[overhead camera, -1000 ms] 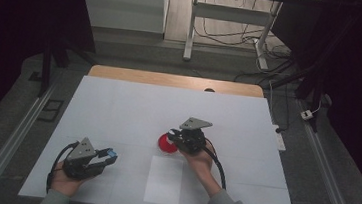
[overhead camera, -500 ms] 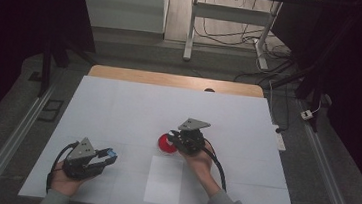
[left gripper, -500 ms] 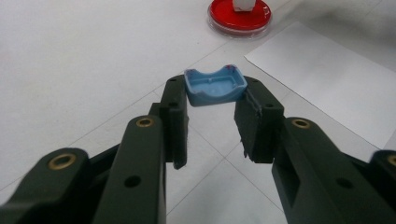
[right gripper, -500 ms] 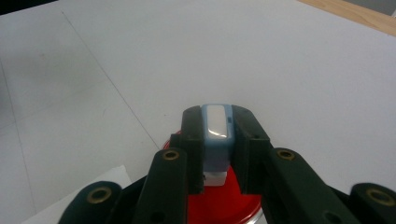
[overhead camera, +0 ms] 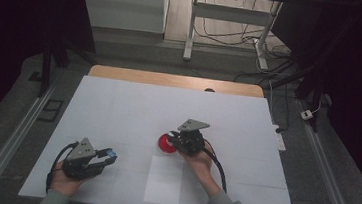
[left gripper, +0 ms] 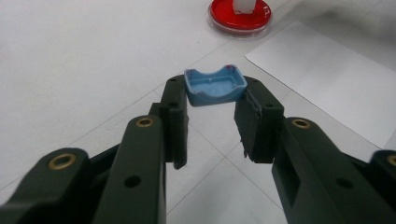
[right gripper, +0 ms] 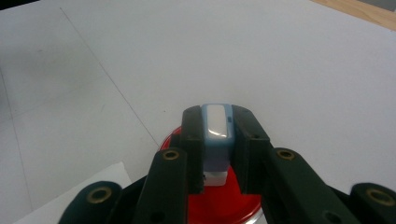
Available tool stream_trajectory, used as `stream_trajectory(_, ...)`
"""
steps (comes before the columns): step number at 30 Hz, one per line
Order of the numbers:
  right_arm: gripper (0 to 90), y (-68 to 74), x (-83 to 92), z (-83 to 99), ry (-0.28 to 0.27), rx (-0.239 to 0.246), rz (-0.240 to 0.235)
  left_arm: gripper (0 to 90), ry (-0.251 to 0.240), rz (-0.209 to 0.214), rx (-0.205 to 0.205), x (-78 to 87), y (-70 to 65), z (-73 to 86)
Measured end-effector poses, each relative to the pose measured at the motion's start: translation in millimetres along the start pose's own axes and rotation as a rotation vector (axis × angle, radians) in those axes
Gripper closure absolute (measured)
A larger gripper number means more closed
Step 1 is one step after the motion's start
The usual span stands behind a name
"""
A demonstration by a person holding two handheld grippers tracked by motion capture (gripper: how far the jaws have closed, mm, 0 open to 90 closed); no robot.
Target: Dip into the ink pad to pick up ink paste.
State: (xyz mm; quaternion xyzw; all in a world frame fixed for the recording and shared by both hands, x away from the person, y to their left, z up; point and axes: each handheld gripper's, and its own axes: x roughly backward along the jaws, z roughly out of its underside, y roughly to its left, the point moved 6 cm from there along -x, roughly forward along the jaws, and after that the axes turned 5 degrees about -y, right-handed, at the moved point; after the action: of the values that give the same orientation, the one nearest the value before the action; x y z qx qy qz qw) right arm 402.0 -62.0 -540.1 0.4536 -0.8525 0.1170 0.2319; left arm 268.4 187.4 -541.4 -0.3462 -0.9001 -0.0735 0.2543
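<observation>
High view: right gripper (overhead camera: pixel 174 139) clamped on stamp (right gripper: pixel 217 135), pressing into red ink pad (overhead camera: pixel 166 143); at eight o'clock, left gripper (overhead camera: pixel 108 154) pinching blue cap (left gripper: pixel 215 86) aside.

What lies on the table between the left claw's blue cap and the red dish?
Nothing: in the left gripper view, bare white table separates the blue cap from the red dish.

White paper sheet (overhead camera: pixel 163 179) on white tbl (overhead camera: pixel 118 106), cables (overhead camera: pixel 225 33) behind.
</observation>
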Motion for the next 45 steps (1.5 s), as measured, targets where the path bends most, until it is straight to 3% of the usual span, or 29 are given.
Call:
stream_trajectory(15,75.5,1.7,-1.8,3.6,0.016,0.039,0.008,65.0,-0.001,-0.002,0.000,0.4,0.0,-0.1)
stream_trajectory(29,75.4,2.3,-1.2,4.2,0.005,0.033,0.012,65.0,0.001,-0.004,-0.002,0.2,0.0,0.0)
stream_trajectory(45,75.3,-2.2,16.1,-13.0,-0.089,0.013,0.020,65.0,0.000,-0.004,0.000,0.4,0.5,-0.1)
